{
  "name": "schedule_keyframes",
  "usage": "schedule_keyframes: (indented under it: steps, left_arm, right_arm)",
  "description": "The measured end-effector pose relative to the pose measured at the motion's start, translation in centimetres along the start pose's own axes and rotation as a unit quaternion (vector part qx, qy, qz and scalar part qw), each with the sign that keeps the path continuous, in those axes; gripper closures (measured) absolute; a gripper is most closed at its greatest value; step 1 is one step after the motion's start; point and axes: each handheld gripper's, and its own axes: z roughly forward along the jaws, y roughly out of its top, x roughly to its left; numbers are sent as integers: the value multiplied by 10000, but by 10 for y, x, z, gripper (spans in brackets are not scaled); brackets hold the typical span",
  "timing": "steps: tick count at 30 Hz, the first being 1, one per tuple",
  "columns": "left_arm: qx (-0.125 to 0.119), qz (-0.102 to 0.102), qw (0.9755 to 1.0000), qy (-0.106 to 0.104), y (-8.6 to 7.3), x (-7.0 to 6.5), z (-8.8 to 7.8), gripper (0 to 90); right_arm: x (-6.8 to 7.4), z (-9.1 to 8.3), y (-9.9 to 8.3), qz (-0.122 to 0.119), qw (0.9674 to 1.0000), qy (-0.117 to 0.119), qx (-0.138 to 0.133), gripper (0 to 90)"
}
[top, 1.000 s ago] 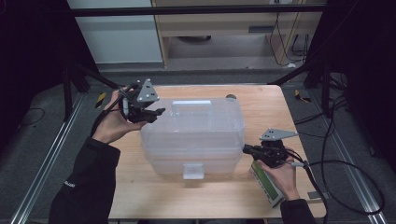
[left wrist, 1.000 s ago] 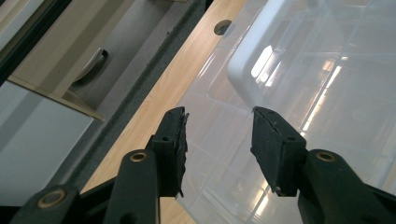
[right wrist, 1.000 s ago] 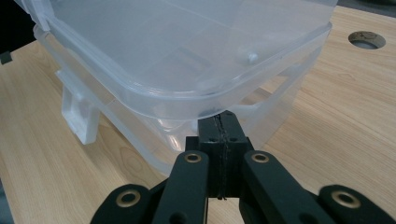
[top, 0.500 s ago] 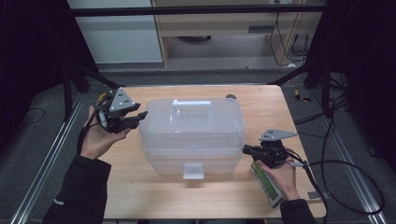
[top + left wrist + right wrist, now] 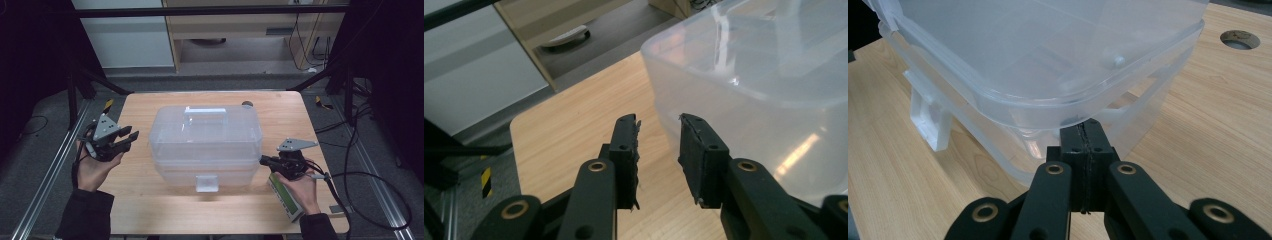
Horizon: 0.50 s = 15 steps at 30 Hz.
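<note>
My right tongs (image 5: 264, 160), clenched with nothing between them, touched the right end wall of the clear lidded box (image 5: 207, 145) under its lid rim. My left tongs (image 5: 129, 138), released and just then narrowing on nothing, hung just off the box's left end. The box sat mid-table (image 5: 150, 210) between both tongs, its long axis running from one to the other; the right was nearer.
</note>
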Motion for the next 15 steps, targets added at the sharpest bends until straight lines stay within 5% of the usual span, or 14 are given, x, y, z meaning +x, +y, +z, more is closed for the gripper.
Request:
schedule_keyframes:
  steps: [1,6,15]
  left_arm:
    - [54,-158,9999,46,-9,0,-1,698]
    - [108,-325,9993,125,-24,-2,1,744]
    - [287,-630,9976,-90,-52,-11,12,833]
  right_arm:
    - [0,0,0,-3,10000,6,4,900]
    - [0,0,0,-4,10000,-2,1,900]
    - [0,0,0,-11,10000,-1,12,900]
